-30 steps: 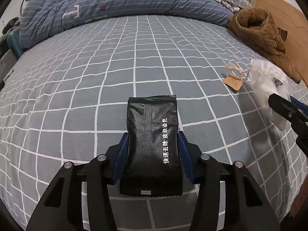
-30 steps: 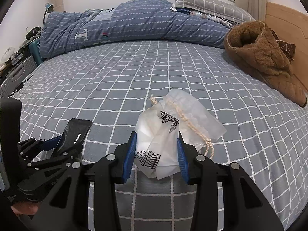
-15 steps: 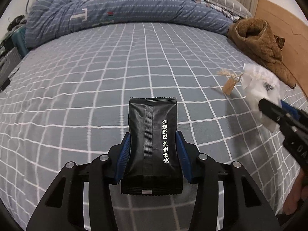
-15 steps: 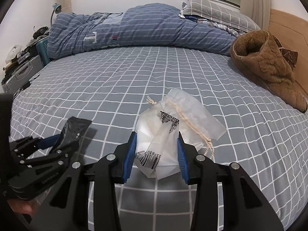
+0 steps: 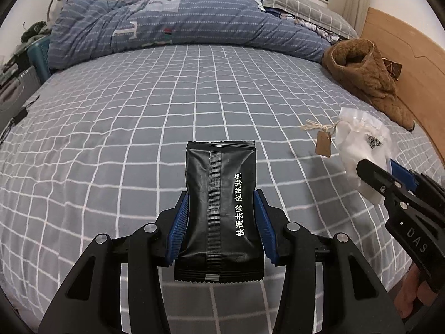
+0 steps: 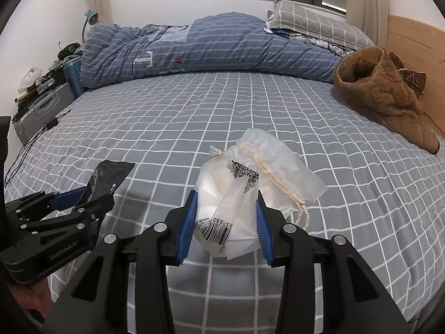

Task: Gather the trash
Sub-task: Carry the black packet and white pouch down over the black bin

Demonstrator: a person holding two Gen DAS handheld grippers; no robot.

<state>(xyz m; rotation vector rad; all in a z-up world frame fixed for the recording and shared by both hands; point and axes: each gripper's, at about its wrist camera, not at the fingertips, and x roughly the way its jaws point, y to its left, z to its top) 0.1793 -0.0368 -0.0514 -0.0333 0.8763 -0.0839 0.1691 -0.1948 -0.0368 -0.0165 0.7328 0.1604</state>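
Observation:
My left gripper (image 5: 221, 217) is shut on a black foil packet (image 5: 219, 194) with white print, held upright above the bed. The same packet (image 6: 107, 178) shows at the left of the right wrist view, in the left gripper (image 6: 80, 197). My right gripper (image 6: 226, 220) is shut on a crumpled clear plastic bag (image 6: 236, 194) with a barcode and a cream drawstring. In the left wrist view that bag (image 5: 361, 142) hangs at the right with a brown paper tag (image 5: 324, 144) on twine, clamped by the right gripper (image 5: 389, 175).
Below lies a bed with a grey checked sheet (image 5: 139, 111). A blue striped duvet (image 6: 211, 47) is bunched at the far side, with a checked pillow (image 6: 314, 22) behind it. A brown fleece garment (image 6: 383, 94) lies by the wooden headboard (image 5: 403, 64). A silver suitcase (image 6: 41, 111) stands at the left.
Both grippers have risen and drawn back from the bed with their loads still clamped. More of the duvet, pillow and far wall has come into sight.

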